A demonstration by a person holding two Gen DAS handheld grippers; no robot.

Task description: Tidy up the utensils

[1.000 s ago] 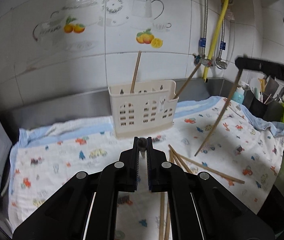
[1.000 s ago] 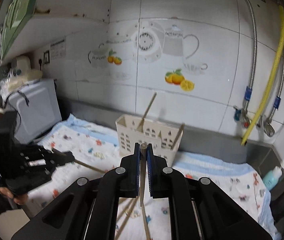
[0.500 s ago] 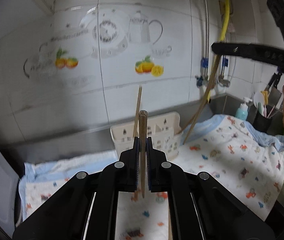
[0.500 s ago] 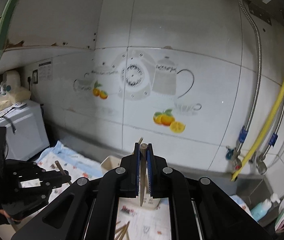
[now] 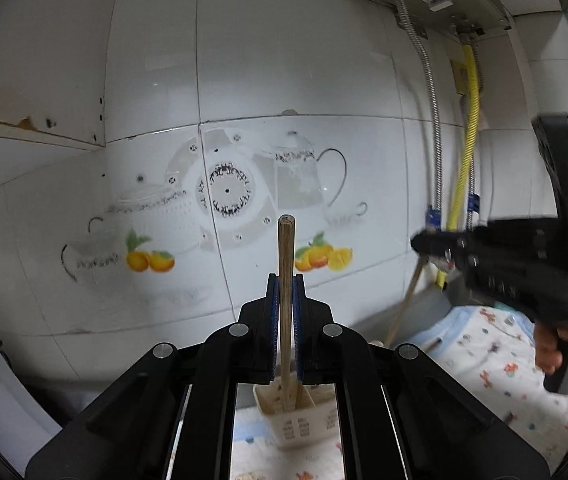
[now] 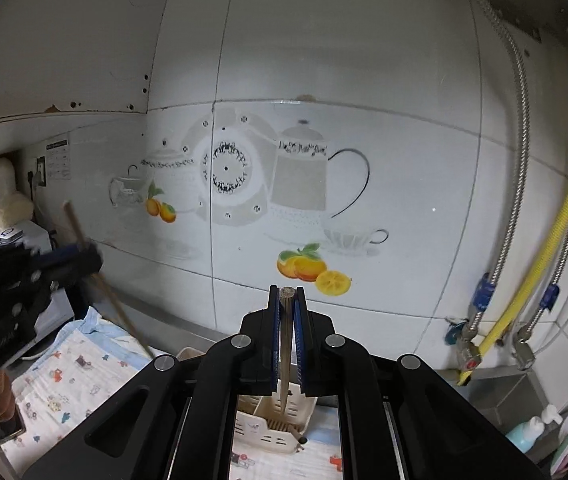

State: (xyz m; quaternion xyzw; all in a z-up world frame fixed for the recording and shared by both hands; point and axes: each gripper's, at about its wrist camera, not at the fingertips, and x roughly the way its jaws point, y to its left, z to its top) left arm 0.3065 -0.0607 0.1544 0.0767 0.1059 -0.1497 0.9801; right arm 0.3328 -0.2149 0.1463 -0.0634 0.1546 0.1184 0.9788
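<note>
**Two chopsticks pinched upright above the caddy**

The left gripper [image 5: 284,280] has its jaws clamped on a wooden chopstick [image 5: 286,248], which stands nearly vertical. Its blunt top sticks well above the pads and its lower end hangs over the cream utensil caddy [image 5: 295,420]. The right gripper [image 6: 286,292] is likewise closed on a second chopstick [image 6: 286,344], gripped close to its top, with the tapered tip pointing down toward the caddy's compartments [image 6: 272,420].

Both sticks look light, thin and stiff, so they should neither bend nor need much squeeze. Being narrow, smooth rods, they could pivot or slide between flat pads, so a hold nearer the middle would probably steady the tip better. The caddy rests on a patterned cloth [image 6: 72,376] below both grippers; it looks light enough to shift if a tip catches its rim.
</note>
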